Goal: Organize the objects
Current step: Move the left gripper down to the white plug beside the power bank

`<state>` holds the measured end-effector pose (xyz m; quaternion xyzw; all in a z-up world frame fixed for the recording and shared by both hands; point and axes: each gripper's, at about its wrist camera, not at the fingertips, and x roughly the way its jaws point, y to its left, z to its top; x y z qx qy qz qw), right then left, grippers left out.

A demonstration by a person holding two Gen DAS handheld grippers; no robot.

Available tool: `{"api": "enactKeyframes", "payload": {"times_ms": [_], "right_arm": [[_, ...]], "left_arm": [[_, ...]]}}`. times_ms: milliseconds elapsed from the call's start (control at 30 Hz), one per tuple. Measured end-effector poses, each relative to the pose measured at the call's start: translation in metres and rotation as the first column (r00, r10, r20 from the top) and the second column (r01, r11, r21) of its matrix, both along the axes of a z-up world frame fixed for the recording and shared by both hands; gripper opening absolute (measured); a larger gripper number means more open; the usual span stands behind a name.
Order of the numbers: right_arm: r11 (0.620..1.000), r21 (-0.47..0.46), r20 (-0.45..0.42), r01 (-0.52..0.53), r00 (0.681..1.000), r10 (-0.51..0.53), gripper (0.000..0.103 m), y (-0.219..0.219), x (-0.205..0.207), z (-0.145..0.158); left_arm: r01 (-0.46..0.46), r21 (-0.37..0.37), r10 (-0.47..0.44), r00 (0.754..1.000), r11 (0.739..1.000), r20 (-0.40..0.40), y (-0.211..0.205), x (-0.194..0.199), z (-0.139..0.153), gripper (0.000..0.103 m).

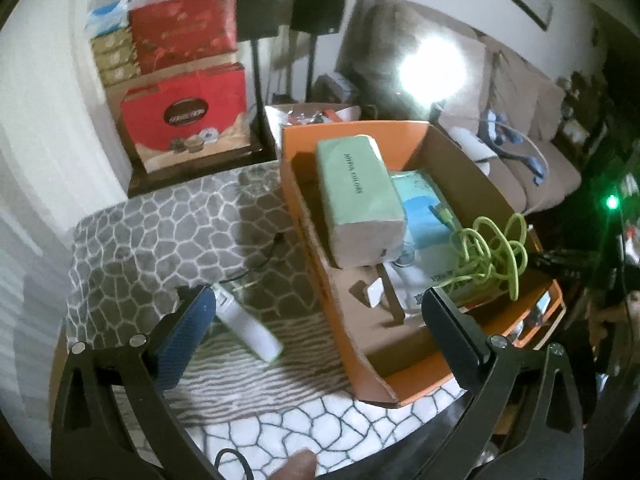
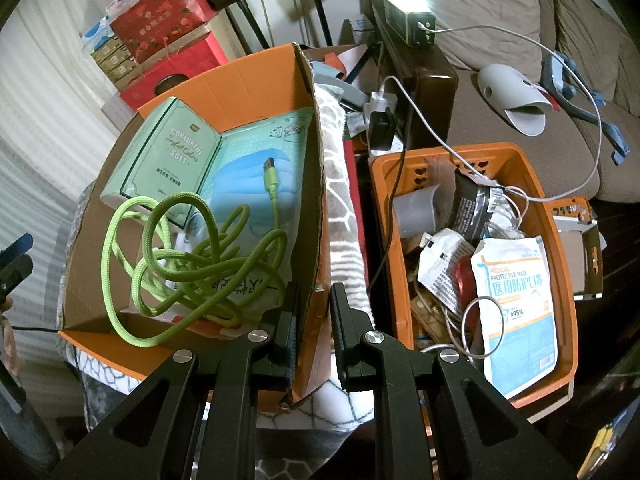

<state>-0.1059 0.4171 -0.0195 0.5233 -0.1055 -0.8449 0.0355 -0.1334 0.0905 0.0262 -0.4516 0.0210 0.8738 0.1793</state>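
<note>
**Cardboard box pinned by the right, left claw wide and empty**

Left gripper [image 1: 316, 312] spread to its widest, nothing between the fingers; poised above the patterned blanket [image 1: 168, 232], with the white tube-shaped item [image 1: 250, 330] lying on the blanket just inside the left finger and the near corner of the orange cardboard box [image 1: 400, 384] just inside the right one; no contact with either visible.

Right gripper [image 2: 314, 320] narrowed hard onto the box's right-hand wall [image 2: 316, 184]; one finger inside the box, the other outside, cardboard pinched between the pads.

Inside the box: green tissue pack [image 2: 168, 160] lying toward the far left; pale blue-green soft pack [image 2: 248, 168] beside it and partly beneath; lime-green braided cable [image 2: 192, 256] heaped in loose loops over the near part of the soft pack, its USB plug [image 2: 269, 168] resting on the blue print; small white block [image 1: 376, 294] on the bare cardboard floor, seen from the left wrist only.

Right of the box, across a strip of blanket: orange plastic basket [image 2: 560, 264] crammed with oddments; medical mask packet [image 2: 516, 312] on top at the near right, grey cup [image 2: 416, 212] toward the far left, white wires looped through.

Beyond: brown sofa [image 2: 500, 40]; bright lamp [image 2: 408, 8] on its arm; red gift boxes [image 1: 184, 120] stacked against the far wall.
</note>
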Motion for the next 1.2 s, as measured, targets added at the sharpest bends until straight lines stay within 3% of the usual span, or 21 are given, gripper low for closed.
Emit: {"api": "enactKeyframes", "payload": {"times_ms": [267,533,667,900,1067,1200], "right_arm": [[1.000,-0.001,0.000,0.000,1.000,0.000,0.014,0.000,0.000,0.000],[1.000,0.002,0.000,0.000,1.000,0.000,0.014,0.001,0.000,-0.001],[1.000,0.005,0.001,0.000,1.000,0.000,0.014,0.004,0.001,-0.003],[1.000,0.012,0.002,0.000,1.000,0.000,0.014,0.004,0.001,-0.005],[1.000,0.011,0.002,0.000,1.000,0.000,0.014,0.005,0.001,-0.005],[1.000,0.011,0.001,0.000,1.000,0.000,0.014,0.004,0.001,-0.005]], "left_arm": [[-0.116,0.038,0.112,0.989,0.992,0.096,-0.051,-0.016,-0.013,0.103],[-0.221,-0.024,0.222,0.963,0.975,0.151,-0.087,-0.033,-0.043,0.103],[-0.261,0.015,0.253,0.946,0.965,0.202,-0.098,-0.044,-0.058,0.102],[-0.302,0.038,0.280,0.919,0.953,0.277,-0.095,-0.064,-0.082,0.082],[-0.303,0.050,0.275,0.913,0.952,0.303,-0.088,-0.077,-0.088,0.069],[-0.286,0.025,0.264,0.912,0.958,0.314,-0.079,-0.086,-0.093,0.051]]}}
